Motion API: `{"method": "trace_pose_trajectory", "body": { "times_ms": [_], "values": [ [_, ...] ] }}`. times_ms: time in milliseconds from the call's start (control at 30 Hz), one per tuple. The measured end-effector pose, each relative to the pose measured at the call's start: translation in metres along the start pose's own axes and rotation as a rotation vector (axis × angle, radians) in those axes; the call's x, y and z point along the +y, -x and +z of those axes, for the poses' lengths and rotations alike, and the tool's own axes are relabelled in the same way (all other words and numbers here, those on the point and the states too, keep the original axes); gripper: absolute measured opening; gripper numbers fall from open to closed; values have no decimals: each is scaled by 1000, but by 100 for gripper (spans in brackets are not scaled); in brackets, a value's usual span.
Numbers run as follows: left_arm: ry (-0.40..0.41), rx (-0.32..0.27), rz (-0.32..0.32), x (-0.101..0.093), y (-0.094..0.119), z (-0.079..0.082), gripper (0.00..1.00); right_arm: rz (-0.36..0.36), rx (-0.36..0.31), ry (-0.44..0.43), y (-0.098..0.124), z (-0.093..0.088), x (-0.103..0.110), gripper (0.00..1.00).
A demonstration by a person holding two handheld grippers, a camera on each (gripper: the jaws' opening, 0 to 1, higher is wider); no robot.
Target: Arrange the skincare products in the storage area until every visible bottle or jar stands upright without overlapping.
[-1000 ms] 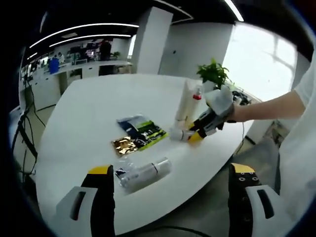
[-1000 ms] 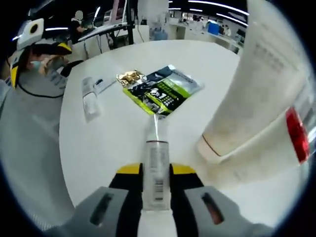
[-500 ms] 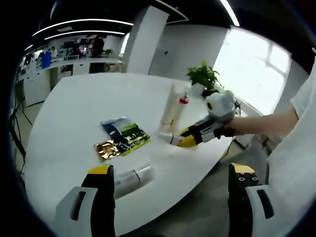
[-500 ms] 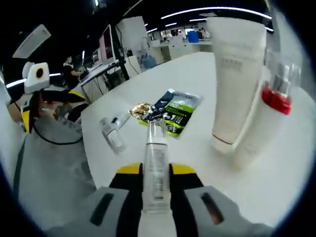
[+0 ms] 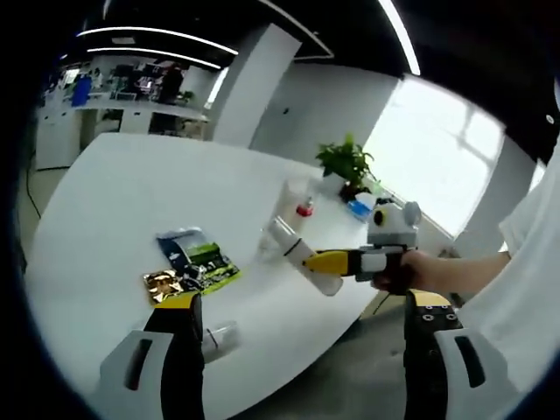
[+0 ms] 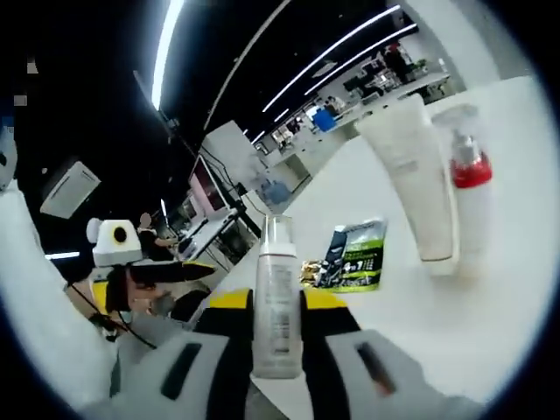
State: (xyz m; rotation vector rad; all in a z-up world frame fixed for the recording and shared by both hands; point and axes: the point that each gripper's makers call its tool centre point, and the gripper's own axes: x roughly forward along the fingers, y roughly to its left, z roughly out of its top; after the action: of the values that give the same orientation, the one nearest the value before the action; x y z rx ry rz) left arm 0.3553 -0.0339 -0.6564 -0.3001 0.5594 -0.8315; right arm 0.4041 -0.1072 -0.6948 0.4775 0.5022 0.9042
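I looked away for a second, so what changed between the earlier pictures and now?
The right tongs, shut on the clear bottle throughout, lifted it off the white table and swung it from lying toward upright. The left tongs stayed open. The white tube, red-collared pump bottle, green sachet and lying bottle stayed put.

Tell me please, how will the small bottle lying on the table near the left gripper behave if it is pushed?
The small bottle looks round and lies on its side on the smooth white table, so a push would probably roll it. It seems clear plastic, likely light, and may slip between the fingers.
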Motion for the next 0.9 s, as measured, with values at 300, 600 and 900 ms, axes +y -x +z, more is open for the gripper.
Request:
{"method": "trace_pose_trajectory", "body": {
  "times_ms": [300, 600, 900],
  "values": [
    [97, -44, -119, -25, -11, 15, 87, 108, -133, -97, 0, 21, 42, 19],
    [202, -94, -211, -35, -14, 31, 73, 244, -170, -159, 0, 21, 82, 19],
    [294, -165, -280, -36, -8, 45, 49, 352, -221, -243, 6, 29, 104, 19]
  ]
}}
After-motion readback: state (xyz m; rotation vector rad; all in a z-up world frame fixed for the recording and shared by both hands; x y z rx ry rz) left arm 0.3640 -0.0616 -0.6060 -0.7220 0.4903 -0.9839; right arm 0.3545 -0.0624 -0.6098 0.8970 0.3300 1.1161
